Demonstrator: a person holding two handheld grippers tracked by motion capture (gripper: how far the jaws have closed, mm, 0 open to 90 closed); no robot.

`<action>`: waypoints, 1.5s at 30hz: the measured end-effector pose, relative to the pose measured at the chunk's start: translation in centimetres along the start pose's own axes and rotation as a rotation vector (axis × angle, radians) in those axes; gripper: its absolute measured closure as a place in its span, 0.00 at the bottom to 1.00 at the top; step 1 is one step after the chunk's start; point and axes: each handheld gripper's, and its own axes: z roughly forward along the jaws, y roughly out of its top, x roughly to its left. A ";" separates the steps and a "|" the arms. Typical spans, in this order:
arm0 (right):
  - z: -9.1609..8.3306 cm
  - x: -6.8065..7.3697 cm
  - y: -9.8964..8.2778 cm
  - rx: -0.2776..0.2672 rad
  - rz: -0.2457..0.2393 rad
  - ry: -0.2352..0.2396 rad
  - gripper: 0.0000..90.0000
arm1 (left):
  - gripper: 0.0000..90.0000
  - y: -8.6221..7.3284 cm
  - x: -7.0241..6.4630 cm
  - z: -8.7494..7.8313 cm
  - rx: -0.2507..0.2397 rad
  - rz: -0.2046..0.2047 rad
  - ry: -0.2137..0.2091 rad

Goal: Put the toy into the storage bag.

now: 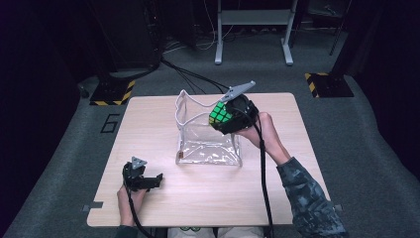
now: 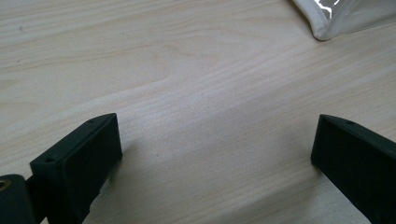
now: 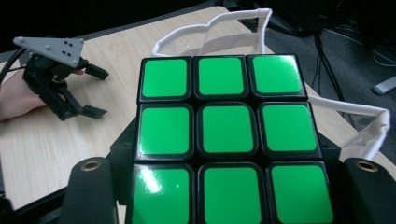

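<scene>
**rigop:** from my feed, the clear bag [image 1: 208,144] sits mid-table [image 1: 148,114]. The puzzle cube [image 1: 221,113] is up over the bag's right rim, clamped in the right gripper [image 1: 229,118].

**bench2:** and your left?

**rigop:** left gripper [image 1: 146,181] is near the front-left corner, well apart from the bag, jaws wide over bare tabletop.

The high view looks forward and down on the wooden table [image 1: 208,198], clear bag [image 1: 208,144] at centre. The left gripper view skims the tabletop closely, catching probably that bag's corner [image 2: 341,21]. The right gripper view, close behind the Rubik's cube [image 3: 229,140], faces across the bag's rim [image 3: 219,21] towards the left gripper [image 3: 91,93].
</scene>
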 end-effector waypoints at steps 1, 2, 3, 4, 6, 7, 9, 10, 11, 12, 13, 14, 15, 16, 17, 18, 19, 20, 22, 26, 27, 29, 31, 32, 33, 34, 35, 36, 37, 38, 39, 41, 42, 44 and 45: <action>0.1 -0.3 0.3 0.003 0.010 -0.006 0.37 | 0.02 0.0 0.0 0.0 0.000 0.001 0.000; 0.1 -0.3 0.3 0.003 0.010 -0.006 0.37 | 0.02 0.0 0.0 0.0 0.000 0.001 0.000; 0.2 -0.6 0.4 0.001 0.007 -0.013 0.37 | 0.02 0.0 0.0 0.0 0.000 0.001 0.000; 0.2 -0.7 0.5 0.003 0.015 -0.013 0.37 | 0.02 0.0 0.0 0.0 0.001 0.001 0.000; 0.3 -0.9 0.7 0.007 0.017 -0.016 0.37 | 0.02 0.0 0.0 0.0 0.001 0.001 -0.001; 0.4 -1.0 0.8 0.008 0.017 -0.018 0.37 | 0.02 0.0 0.0 0.0 0.000 0.001 0.000; 0.5 -1.1 0.8 0.011 0.017 -0.020 0.37 | 0.02 0.0 0.0 0.0 0.000 0.001 0.000; 0.6 -1.3 1.0 0.016 0.018 -0.022 0.37 | 0.02 0.0 0.0 0.0 0.000 0.001 0.000; 0.6 -1.3 1.0 0.016 0.018 -0.022 0.37 | 0.02 0.0 0.0 0.0 0.000 0.001 0.000; 0.7 -1.5 1.2 0.020 0.021 -0.023 0.37 | 0.02 0.0 0.0 0.0 0.000 0.001 0.000; 0.8 -1.6 1.3 0.022 0.018 -0.025 0.37 | 0.02 0.0 0.0 0.0 0.000 0.001 0.000; 0.8 -1.7 1.4 0.023 0.011 -0.028 0.37 | 0.02 0.0 0.0 0.0 0.000 0.001 -0.001; 0.9 -1.7 1.4 0.025 0.014 -0.030 0.37 | 0.02 0.0 0.0 0.0 0.000 0.001 -0.001; 1.0 -1.8 1.5 0.028 0.013 -0.030 0.37 | 0.02 0.0 0.0 0.0 0.000 0.001 -0.001; 1.1 -1.9 1.5 0.030 0.018 -0.030 0.37 | 0.02 0.0 0.0 0.0 0.000 0.001 -0.001; 1.2 -2.0 1.6 0.034 0.013 -0.030 0.37 | 0.02 0.0 0.0 0.0 0.001 0.002 -0.001; 1.2 -2.0 1.6 0.034 0.013 -0.030 0.37 | 0.02 0.0 0.0 0.0 0.001 0.002 -0.001; 1.3 -2.2 1.6 0.037 0.018 -0.030 0.37 | 0.02 0.0 0.0 0.0 0.000 0.001 0.000; 1.7 -2.6 1.7 0.044 0.028 -0.030 0.37 | 0.02 0.0 0.0 0.0 0.000 0.001 -0.001; 2.2 -3.2 1.9 0.055 0.044 -0.035 0.37 | 0.02 0.0 0.0 0.0 0.000 0.002 -0.001; 2.3 -3.4 1.9 0.056 0.040 -0.035 0.37 | 0.02 0.0 0.0 0.0 0.000 0.001 0.000; 2.6 -3.8 1.9 0.056 0.031 -0.038 0.37 | 0.02 0.0 0.0 0.0 0.000 0.001 0.000; 2.9 -4.0 1.9 0.066 0.044 -0.037 0.37 | 0.02 0.0 0.0 0.0 0.000 0.000 0.000; 3.0 -4.2 1.9 0.069 0.053 -0.037 0.37 | 0.02 0.0 0.0 0.0 -0.001 0.001 -0.001; 3.2 -4.3 1.9 0.070 0.053 -0.041 0.37 | 0.02 0.0 0.0 0.0 0.000 0.002 -0.001; 3.4 -4.5 1.9 0.072 0.055 -0.041 0.37 | 0.02 0.0 0.0 0.0 0.000 0.002 -0.001; 3.4 -4.5 1.9 0.072 0.055 -0.041 0.37 | 0.02 0.0 0.0 0.0 0.000 0.001 -0.001; 3.8 -4.9 1.8 0.078 0.058 -0.042 0.37 | 0.02 0.0 0.0 0.0 0.000 0.002 -0.001; 4.0 -5.0 1.8 0.080 0.074 -0.047 0.37 | 0.02 0.0 0.0 0.0 0.000 0.002 -0.001; 4.2 -5.2 1.8 0.081 0.069 -0.046 0.37 | 0.02 0.0 0.0 0.0 0.000 0.001 0.000; 4.4 -5.3 1.8 0.091 0.085 -0.045 0.37 | 0.02 0.0 0.0 0.0 0.000 0.001 0.000; 4.6 -5.5 1.7 0.090 0.088 -0.051 0.37 | 0.02 0.0 0.0 0.0 0.000 0.002 -0.001; 4.9 -5.8 1.6 0.098 0.091 -0.050 0.37 | 0.02 0.0 0.0 0.0 0.000 0.002 -0.001; 5.2 -6.1 1.6 0.102 0.099 -0.054 0.37 | 0.02 0.0 0.0 0.0 -0.001 0.002 0.000; 5.4 -6.2 1.5 0.101 0.098 -0.054 0.37 | 0.02 0.0 0.0 0.0 -0.001 0.002 -0.001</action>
